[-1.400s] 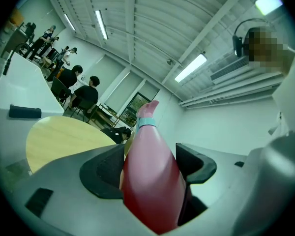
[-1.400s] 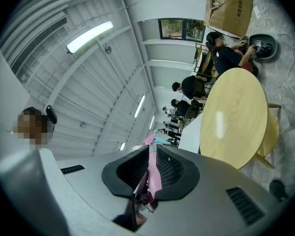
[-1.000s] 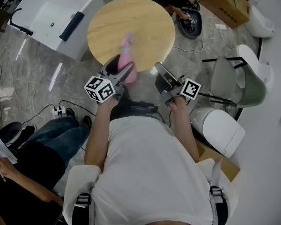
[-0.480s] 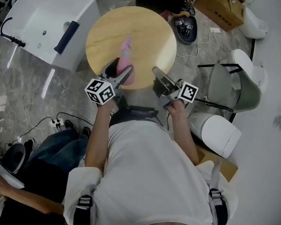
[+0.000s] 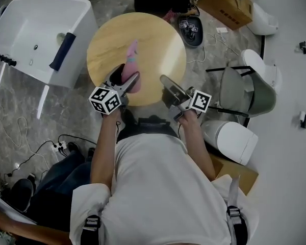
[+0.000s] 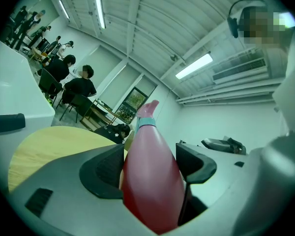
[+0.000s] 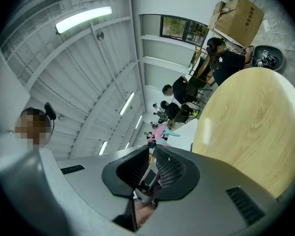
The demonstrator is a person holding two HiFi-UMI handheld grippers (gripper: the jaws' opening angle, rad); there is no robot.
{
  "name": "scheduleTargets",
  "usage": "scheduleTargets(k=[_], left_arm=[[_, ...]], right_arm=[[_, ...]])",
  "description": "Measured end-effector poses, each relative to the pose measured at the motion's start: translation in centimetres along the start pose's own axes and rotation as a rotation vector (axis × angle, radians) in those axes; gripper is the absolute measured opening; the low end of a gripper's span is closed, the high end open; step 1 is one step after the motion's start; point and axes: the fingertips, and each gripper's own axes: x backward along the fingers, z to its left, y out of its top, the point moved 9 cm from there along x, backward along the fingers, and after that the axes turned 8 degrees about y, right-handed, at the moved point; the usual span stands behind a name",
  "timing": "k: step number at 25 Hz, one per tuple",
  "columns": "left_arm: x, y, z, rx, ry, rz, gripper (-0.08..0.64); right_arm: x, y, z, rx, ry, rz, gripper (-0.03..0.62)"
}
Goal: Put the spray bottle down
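**Jaws clamped on the bottle, table under it**

Jaws of my left gripper [image 5: 126,76] are clenched on the pink bottle's [image 5: 132,52] fat lower body, one pad on each flank. My right gripper [image 5: 166,80] has its jaws pressed together on nothing. It hangs just beside the left, over the near rim of the round table [image 5: 153,40].

What matters for the next move is how the bottle lies in my grip. Its long axis runs out ahead of the jaws, base nearest me and teal collar and nozzle at the far end, slanting up and away. From the head view the whole bottle sits over the wood, inside the near edge and well short of the middle. I cannot tell whether its base touches the top or hangs above it.

My left hand has the only hold, so the set-down is its job. I judge the base must come down onto the wood and the neck be brought upright before I let go, or the bottle may tip forward onto its nozzle. The right hand is close enough to steady it, but it would have to spread its jaws first.
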Motion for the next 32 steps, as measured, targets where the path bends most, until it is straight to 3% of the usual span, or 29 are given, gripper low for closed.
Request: scheduleTargets(k=[8,18,32], left_arm=[[-1.7,-0.1,1.5,-0.021,0.011,0.031,0.333],[-4.8,-1.0,4.0,-0.042,0.103,0.038,0.333],[-14.2,-1.1,8.3,-0.067,0.177,0.081,0.333]], right_arm=[[-1.0,0.7,-1.1,-0.012,-0.018,0.009,0.032],[-3.3,2.8,-4.2,-0.06,0.021,0.06,0.032],[-3.6,8.0,-9.2,-0.14,-0.014,0.057,0.032]])
